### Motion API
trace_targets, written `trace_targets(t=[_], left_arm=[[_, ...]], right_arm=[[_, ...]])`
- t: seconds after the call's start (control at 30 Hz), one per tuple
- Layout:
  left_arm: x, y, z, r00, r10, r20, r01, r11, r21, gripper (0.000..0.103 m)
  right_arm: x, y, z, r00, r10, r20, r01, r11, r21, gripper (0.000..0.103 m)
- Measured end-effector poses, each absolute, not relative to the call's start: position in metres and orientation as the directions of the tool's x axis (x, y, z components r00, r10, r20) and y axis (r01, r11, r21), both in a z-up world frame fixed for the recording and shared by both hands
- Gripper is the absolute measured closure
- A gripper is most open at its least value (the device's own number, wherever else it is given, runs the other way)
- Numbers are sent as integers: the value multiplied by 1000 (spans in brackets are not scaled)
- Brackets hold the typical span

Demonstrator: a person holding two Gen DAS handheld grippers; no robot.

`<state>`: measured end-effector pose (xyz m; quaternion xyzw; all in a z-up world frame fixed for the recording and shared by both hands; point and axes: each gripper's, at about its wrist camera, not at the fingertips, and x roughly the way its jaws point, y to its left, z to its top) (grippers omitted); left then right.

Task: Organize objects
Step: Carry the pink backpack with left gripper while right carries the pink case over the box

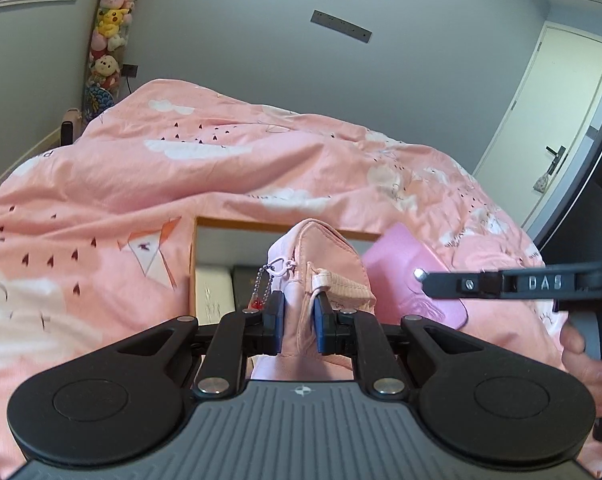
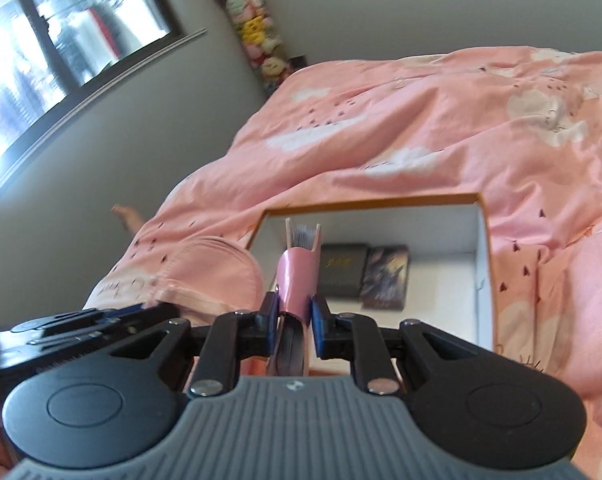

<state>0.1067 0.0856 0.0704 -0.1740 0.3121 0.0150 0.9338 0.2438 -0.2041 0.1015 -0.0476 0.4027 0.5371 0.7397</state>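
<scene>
My left gripper (image 1: pixel 299 312) is shut on a pale pink zip pouch (image 1: pixel 317 248) with a small bead-chain charm, held up over the bed. Behind it lies an open box with an orange rim (image 1: pixel 237 222). My right gripper (image 2: pixel 295 312) is shut on the spine of a pink-covered notebook (image 2: pixel 297 276), held edge-on above the white box (image 2: pixel 481 264). Two dark flat packs (image 2: pixel 343 270) (image 2: pixel 385 278) lie side by side on the box floor. In the right wrist view the pouch (image 2: pixel 205 272) hangs just left of the notebook. In the left wrist view the notebook (image 1: pixel 397 256) is at the right.
A rumpled pink duvet (image 1: pixel 221 168) with cloud prints covers the bed around the box. A white item (image 1: pixel 213 292) lies in the box's left part. A column of plush toys (image 1: pixel 111 28) stands in the corner, a window (image 2: pixel 61 40) is at the left, and a door (image 1: pixel 541 120) at the right.
</scene>
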Motion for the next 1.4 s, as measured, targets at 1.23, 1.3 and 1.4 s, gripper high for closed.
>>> trace_targets(t=[1.23, 1.3, 1.4], left_arm=[[203, 147, -19, 651, -156, -743, -349, 807, -476, 87], [206, 147, -19, 654, -163, -739, -345, 805, -483, 87], [206, 147, -18, 659, -164, -734, -337, 809, -483, 87]], right_arm=[[308, -121, -54, -145, 636, -758, -595, 556, 580, 84], [307, -115, -59, -169, 630, -758, -578, 560, 594, 84], [303, -108, -66, -203, 582, -788, -589, 570, 572, 84]])
